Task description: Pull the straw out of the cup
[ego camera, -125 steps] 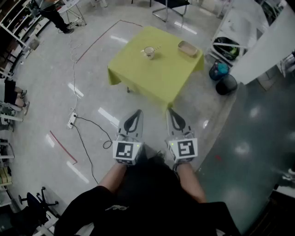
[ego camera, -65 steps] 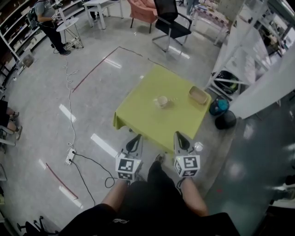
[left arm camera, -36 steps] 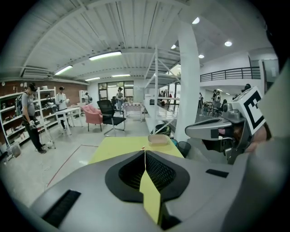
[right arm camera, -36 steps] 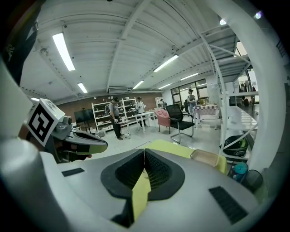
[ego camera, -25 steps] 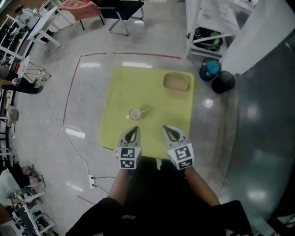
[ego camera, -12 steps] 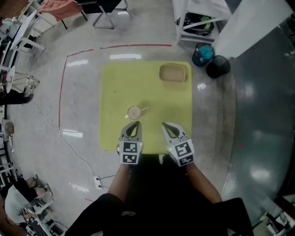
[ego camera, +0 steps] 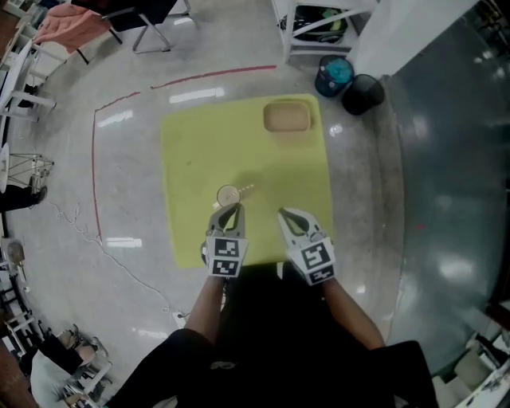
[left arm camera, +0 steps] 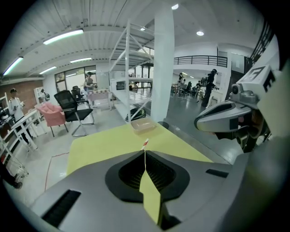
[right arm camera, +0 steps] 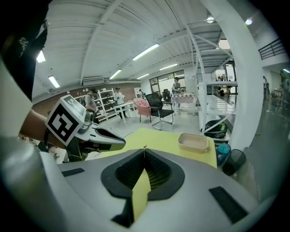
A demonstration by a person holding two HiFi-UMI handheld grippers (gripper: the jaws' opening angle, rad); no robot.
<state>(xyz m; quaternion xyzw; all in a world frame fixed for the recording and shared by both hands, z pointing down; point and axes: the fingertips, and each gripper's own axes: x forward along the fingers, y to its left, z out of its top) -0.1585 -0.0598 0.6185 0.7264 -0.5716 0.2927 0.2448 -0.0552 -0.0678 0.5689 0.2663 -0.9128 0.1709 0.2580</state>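
A pale cup [ego camera: 228, 194] stands on the yellow table [ego camera: 191, 159], near its front middle. A red-and-white straw [ego camera: 245, 189] leans out of it to the right. My left gripper [ego camera: 233, 208] is shut and empty, with its tips just short of the cup's near side. In the left gripper view only the straw's striped tip [left arm camera: 145, 143] shows above the closed left gripper [left arm camera: 145, 152]; the cup is hidden. My right gripper [ego camera: 284, 214] is shut and empty, to the right of the cup over the table's near edge. In its own view the right gripper [right arm camera: 144, 150] has its tips meeting.
A shallow beige tray [ego camera: 287, 117] sits at the table's far right corner. A white shelving rack [ego camera: 319, 20], a blue bag [ego camera: 332, 76] and a black bin [ego camera: 362, 92] stand beyond it. Red tape lines [ego camera: 119, 103] mark the shiny floor.
The person has walked up to the table, which was far off and now lies right under the grippers. Both grippers sank toward the near edge, the left one closing in on the cup.
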